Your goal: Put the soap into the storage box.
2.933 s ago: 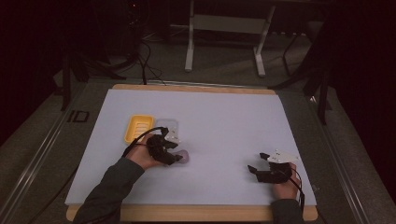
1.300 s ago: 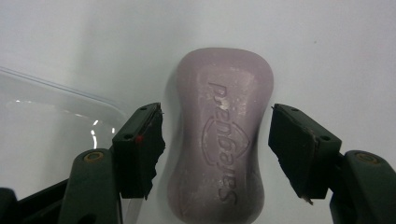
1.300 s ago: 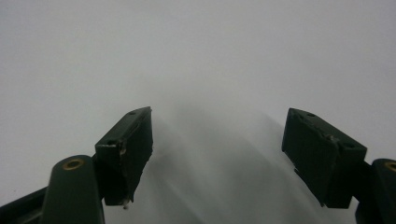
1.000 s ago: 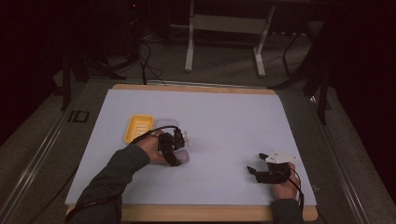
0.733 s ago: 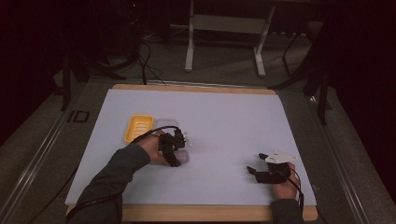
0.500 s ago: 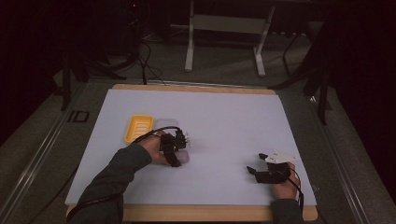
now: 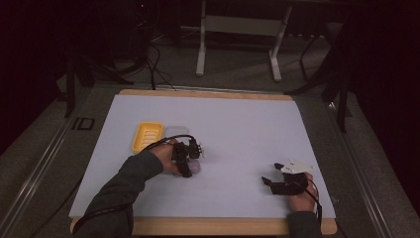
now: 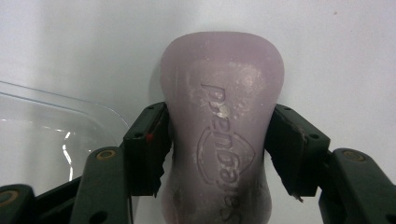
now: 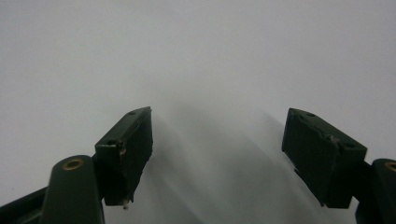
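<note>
Soap [image 8: 222, 135]: pale lilac bar with a stamped logo, lying on the white tabletop [image 7: 247, 129] just beside the clear lid [image 8: 56, 135], which sits next to the yellow dish [image 7: 147, 136].
Left tongs [image 8: 219, 140]: closed on the soap, one jaw pressed to each long side at the bar's narrow waist; in the high view they [image 7: 190, 156] sit just right of the dish.
Right tongs [image 9: 219, 149]: wide open, holding nothing, resting over bare tabletop well to the right of the soap; seen from above at [image 7: 277, 182].
Step in hand: probably lifting the soap to carry it to the dish.
How to do it well: keep the squeeze steady at the waist, since a smooth bar can slip out; lift straight up before swinging over, clear the lid's edge, and lower the bar flat into the dish.
</note>
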The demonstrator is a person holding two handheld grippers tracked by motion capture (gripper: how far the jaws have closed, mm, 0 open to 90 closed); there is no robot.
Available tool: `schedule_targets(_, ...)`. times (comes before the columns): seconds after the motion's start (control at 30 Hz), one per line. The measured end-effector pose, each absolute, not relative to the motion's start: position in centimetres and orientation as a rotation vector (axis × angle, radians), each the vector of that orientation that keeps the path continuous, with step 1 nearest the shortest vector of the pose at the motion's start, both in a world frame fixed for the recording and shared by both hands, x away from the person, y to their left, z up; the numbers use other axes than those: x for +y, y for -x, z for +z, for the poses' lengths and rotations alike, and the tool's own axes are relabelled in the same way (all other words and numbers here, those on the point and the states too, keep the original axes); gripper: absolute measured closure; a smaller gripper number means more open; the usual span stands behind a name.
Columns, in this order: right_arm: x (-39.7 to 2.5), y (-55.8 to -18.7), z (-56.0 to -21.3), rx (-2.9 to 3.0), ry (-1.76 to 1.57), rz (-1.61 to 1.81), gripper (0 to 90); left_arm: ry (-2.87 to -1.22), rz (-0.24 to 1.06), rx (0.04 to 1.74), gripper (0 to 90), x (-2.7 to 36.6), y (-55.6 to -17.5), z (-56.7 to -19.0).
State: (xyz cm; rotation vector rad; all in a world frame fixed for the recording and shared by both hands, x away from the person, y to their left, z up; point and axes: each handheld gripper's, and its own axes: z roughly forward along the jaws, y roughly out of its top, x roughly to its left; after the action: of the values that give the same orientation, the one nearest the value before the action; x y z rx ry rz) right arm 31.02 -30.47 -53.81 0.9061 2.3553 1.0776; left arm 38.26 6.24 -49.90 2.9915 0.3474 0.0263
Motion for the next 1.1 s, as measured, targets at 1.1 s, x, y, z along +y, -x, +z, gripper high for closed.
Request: schedule_targets(1.1,-30.5,-31.0,-53.8,2.354,-0.908,1.077,24.3,-3.012,0.005,0.354,49.7,6.9,-38.8,-49.6)
